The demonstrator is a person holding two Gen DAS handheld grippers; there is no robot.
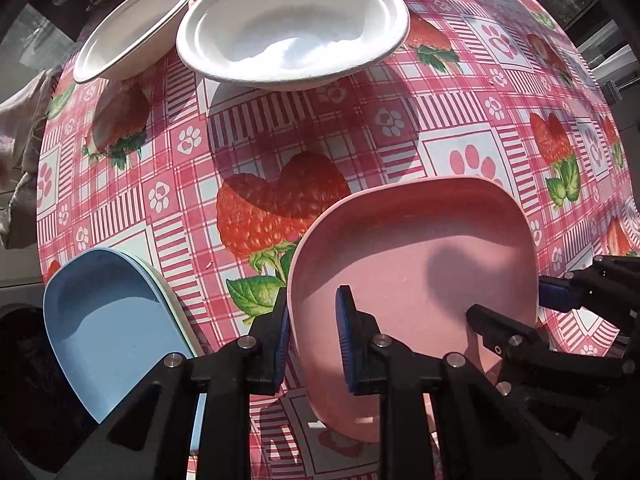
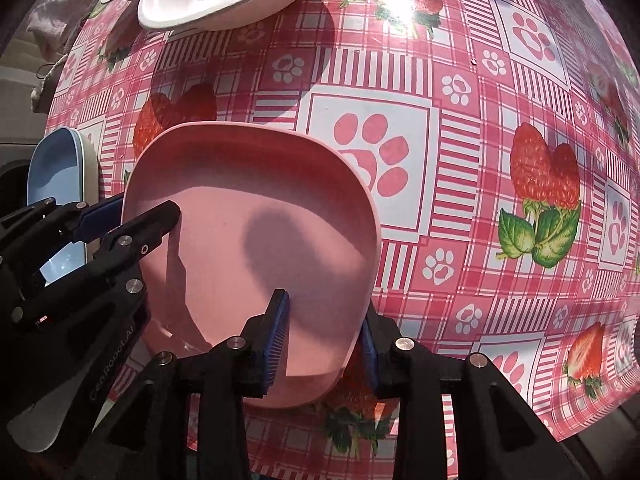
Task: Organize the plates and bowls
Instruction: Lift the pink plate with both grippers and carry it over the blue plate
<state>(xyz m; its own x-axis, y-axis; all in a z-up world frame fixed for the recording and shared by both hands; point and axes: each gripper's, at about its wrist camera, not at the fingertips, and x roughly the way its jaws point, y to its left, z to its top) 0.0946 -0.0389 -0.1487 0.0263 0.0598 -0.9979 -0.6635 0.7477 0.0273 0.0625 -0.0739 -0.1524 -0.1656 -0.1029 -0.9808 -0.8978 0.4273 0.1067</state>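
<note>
The left hand-held gripper [image 1: 312,332] straddled the left rim of the pink plate [image 1: 412,248], one blue pad outside the wall and one inside, with a gap showing between inner pad and wall, so whether it truly pinched could not be told. The right hand-held gripper [image 2: 324,340] bracketed the plate's right rim the same way, its grip likewise unclear. To the left lay a blue plate [image 1: 108,320], stacked on a paler one at the worktop [image 1: 460,120] edge. At the far side sat white paper bowls [image 1: 292,24], just beside one another on the strawberry-and-paw tablecloth [image 2: 480,120].
</note>
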